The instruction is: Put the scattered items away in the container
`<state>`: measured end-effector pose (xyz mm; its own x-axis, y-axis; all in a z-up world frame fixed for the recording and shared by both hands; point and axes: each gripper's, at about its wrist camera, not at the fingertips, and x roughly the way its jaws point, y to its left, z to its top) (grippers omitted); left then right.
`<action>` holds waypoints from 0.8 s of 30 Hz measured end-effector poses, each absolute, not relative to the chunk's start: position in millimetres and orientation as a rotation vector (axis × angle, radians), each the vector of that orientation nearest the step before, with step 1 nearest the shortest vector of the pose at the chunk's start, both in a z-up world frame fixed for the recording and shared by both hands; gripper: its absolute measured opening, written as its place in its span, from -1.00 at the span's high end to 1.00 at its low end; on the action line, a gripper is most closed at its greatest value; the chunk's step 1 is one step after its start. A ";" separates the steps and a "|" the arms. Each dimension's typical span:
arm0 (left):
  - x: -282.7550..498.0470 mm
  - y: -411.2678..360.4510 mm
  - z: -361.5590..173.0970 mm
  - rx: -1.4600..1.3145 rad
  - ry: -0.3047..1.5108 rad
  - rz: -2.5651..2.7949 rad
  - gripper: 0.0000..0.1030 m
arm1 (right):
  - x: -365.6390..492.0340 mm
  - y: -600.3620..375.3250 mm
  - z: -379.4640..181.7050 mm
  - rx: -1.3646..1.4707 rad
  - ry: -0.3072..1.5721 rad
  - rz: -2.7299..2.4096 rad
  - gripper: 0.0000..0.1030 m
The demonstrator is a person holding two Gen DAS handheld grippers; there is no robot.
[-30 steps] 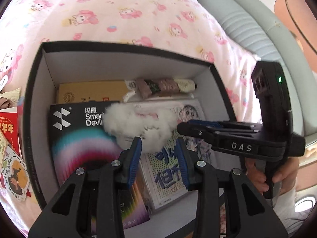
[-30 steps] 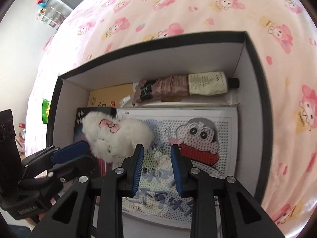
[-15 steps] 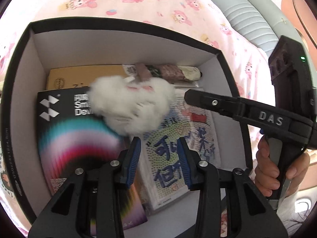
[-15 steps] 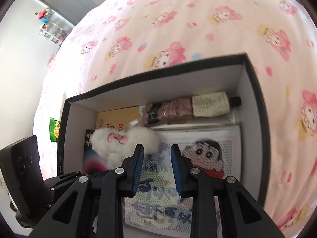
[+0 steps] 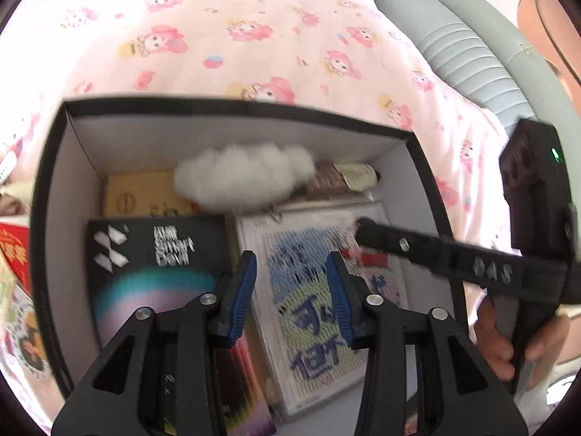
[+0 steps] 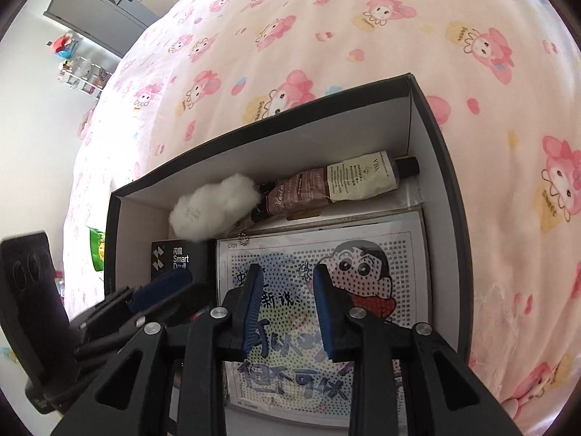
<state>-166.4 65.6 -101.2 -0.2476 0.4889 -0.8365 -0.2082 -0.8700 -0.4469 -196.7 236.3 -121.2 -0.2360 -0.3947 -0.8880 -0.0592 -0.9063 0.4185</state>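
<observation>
Plush point(image 5: 242, 177) lies in the box point(image 5: 47, 196) at its far wall, long axis across, dead ahead of the left tool point(image 5: 290, 290), whose empty jaws have just been opening; right tool point(image 6: 287, 307) narrow, empty.

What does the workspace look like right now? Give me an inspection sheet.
Surface: bed with pink cartoon-print sheet.
Job's things: black box holds white fluffy keychain, hand-cream tube, cartoon bead kit, black Smart Devil box, tan box.
Clutter: red printed papers outside the box.
Grippers: left gripper jaws just opened further, empty; right gripper open, empty.
Cables: nothing seen.
Surroundings: grey headboard, shelf.
</observation>
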 end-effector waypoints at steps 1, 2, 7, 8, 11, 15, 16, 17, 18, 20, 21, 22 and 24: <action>-165.0 67.3 -101.9 -1.581 -0.328 2.152 0.18 | -196.8 236.0 -121.4 1.794 -0.540 -2.251 0.51; -166.4 65.4 -100.5 -1.589 -0.318 2.153 0.18 | -196.7 238.4 -121.6 1.799 -0.534 -2.254 0.51; -183.4 72.6 -89.2 -1.559 -0.355 2.161 0.18 | -206.0 235.9 -125.0 1.802 -0.505 -2.310 0.51; -184.7 76.0 -85.6 -1.534 -0.320 2.202 0.18 | -205.4 236.5 -122.4 1.793 -0.459 -2.364 0.51; -195.5 84.9 -86.3 -1.528 -0.297 2.219 0.19 | -203.7 234.9 -110.8 1.729 -0.379 -2.446 0.51; -209.5 86.2 -87.1 -1.503 -0.323 2.230 0.19 | -202.8 230.4 -105.5 1.689 -0.305 -2.493 0.51; -211.1 84.0 -88.0 -1.512 -0.311 2.243 0.19 | -206.0 228.8 -106.3 1.688 -0.308 -2.481 0.51; -212.3 79.8 -90.1 -1.529 -0.319 2.258 0.19 | -209.8 227.8 -107.7 1.692 -0.319 -2.465 0.51; -213.4 74.4 -93.5 -1.546 -0.352 2.252 0.19 | -216.1 226.1 -109.7 1.702 -0.333 -2.449 0.51; -212.9 59.6 -98.2 -1.548 -0.484 2.225 0.19 | -226.3 225.2 -111.3 1.729 -0.340 -2.425 0.51; -211.2 53.7 -98.8 -1.534 -0.537 2.216 0.19 | -230.0 221.8 -111.6 1.744 -0.328 -2.416 0.51; -209.0 48.6 -99.1 -1.523 -0.571 2.215 0.18 | -235.0 215.9 -113.3 1.749 -0.312 -2.414 0.51; -203.9 38.7 -98.1 -1.511 -0.585 2.252 0.18 | -243.8 205.4 -114.3 1.748 -0.313 -2.383 0.51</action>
